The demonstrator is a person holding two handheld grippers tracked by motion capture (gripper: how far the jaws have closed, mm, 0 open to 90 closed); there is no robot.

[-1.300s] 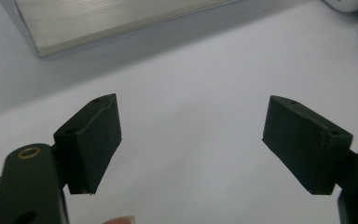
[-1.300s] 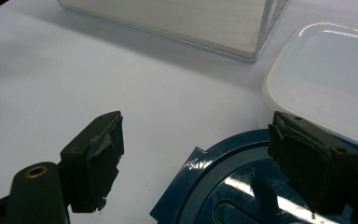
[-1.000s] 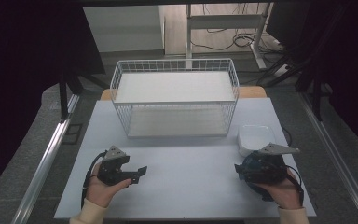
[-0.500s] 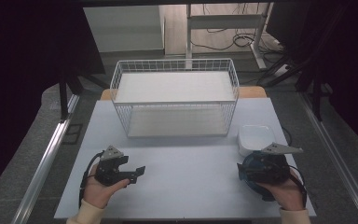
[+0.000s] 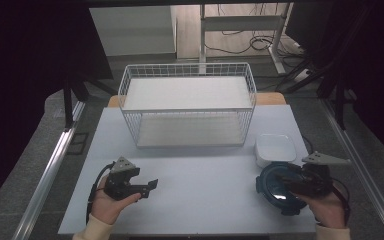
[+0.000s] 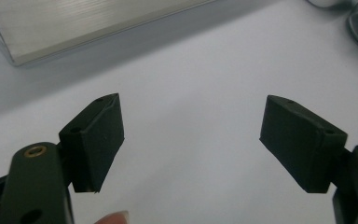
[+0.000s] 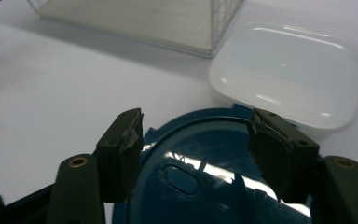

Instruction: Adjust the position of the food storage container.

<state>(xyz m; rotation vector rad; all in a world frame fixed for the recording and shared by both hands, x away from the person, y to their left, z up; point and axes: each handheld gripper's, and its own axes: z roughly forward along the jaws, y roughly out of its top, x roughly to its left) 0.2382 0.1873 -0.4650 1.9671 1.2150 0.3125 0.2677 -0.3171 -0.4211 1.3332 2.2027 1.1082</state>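
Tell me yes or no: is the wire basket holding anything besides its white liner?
No: in the high view the wire basket shows just its flat white liner, with nothing on it.

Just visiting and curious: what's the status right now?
Left gripper jaws open, empty. Right gripper jaws have been closing over blue round lid. White container just beyond; nothing blocking.

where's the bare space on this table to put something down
The widest free patch is the table middle, between the left gripper and the blue round lid, in front of the wire basket. The right side is crowded: right gripper, lid and white container sit close together.
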